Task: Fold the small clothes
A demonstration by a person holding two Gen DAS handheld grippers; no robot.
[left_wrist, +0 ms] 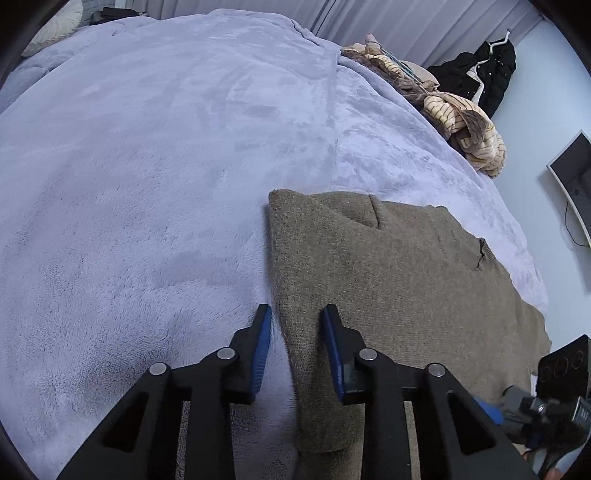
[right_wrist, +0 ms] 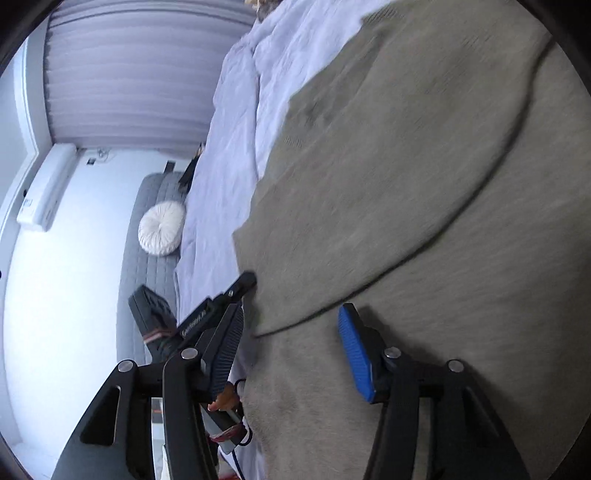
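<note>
Between left jaws: brown garment [left_wrist: 388,288] folded edge.

A wide bed [left_wrist: 147,166] under a pale lilac fleece blanket [left_wrist: 207,110] fills the room. Pleated curtains [left_wrist: 406,22] hang behind it. A black coat [left_wrist: 491,74] hangs on the white wall [left_wrist: 535,122], and a round white cushion [right_wrist: 161,228] leans on the grey headboard [right_wrist: 155,266].

A home bedroom: fleece-covered bed [left_wrist: 166,166], curtains [right_wrist: 129,81], round cushion [right_wrist: 161,228].
</note>
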